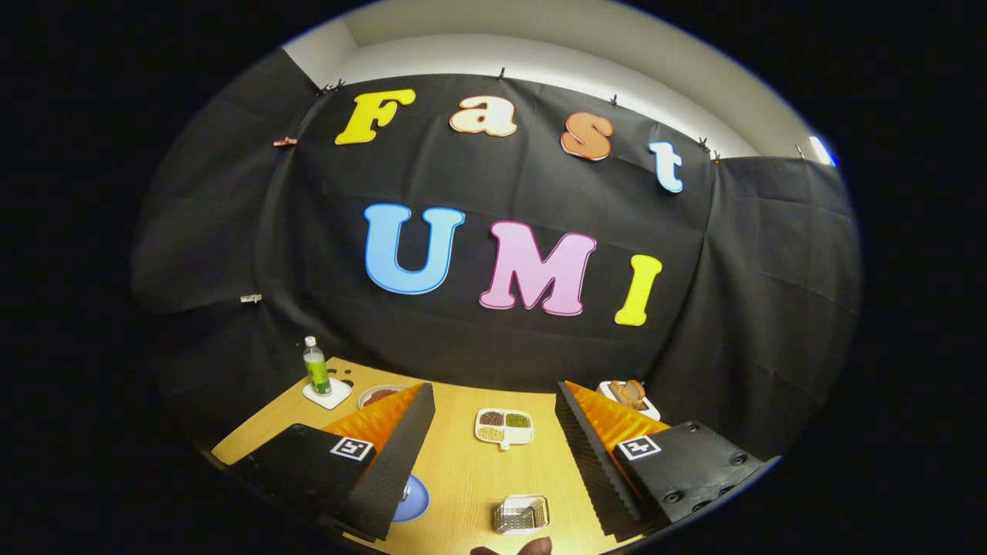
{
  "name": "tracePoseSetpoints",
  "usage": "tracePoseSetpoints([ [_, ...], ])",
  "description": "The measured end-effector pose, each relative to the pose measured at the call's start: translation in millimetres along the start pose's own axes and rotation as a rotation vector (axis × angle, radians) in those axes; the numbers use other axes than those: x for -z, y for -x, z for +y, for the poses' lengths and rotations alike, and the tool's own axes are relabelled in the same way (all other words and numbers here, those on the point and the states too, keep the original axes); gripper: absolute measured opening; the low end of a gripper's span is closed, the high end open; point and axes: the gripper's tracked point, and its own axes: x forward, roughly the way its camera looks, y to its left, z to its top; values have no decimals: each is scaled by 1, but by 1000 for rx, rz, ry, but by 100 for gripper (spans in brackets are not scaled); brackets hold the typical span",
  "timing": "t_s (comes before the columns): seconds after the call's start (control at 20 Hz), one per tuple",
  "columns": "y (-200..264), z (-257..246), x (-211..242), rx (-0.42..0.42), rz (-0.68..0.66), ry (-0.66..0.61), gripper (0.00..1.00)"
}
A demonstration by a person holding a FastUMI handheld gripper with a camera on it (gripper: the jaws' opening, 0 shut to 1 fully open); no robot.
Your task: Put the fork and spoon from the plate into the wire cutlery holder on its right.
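Bottle (314,365) on coaster, far left of table (463,470). Small bowl (378,395) beside it. Blue plate (411,499) low, partly hidden behind left finger; fork and spoon not discernible. Gripper (493,462) raised above table, jaws wide apart, holding nothing. Divided dish (504,426) ahead between fingers. Wire holder (521,514) just right of plate, near gripper base. Bread dish (628,395) beyond right finger. Step: approach, likely before first pick. Next move: tilt down, descend toward plate, locate cutlery.

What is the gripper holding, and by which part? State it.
Nothing. The gripper is open, its fingers spread wide above the table, with the wire cutlery holder lying below between them, untouched.
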Motion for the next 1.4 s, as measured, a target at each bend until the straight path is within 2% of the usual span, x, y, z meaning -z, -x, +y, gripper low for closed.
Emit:
tracePoseSetpoints([
  [0.3, -20, 57, 63, -155, 236, -21, 98],
  [0.5, -23, 111, 136, -319, 477, -26, 97],
  [0.6, -21, 130, 176, -367, 587, -64, 93],
  [0.75, -24, 148, 245, -385, 757, -55, 92],
  [0.9, -28, 156, 298, -391, 865, -29, 76],
  [0.95, -28, 161, 312, -396, 890, -27, 76],
  [1.05, -35, 166, 333, -388, 932, -19, 75],
  [1.1, -38, 168, 342, -376, 949, -20, 70],
  [1.25, -53, 175, 361, -336, 987, -60, 65],
  [1.3, -58, 178, 368, -321, 1006, -78, 55],
  [1.4, -60, 179, 380, -296, 1055, -81, 49],
])
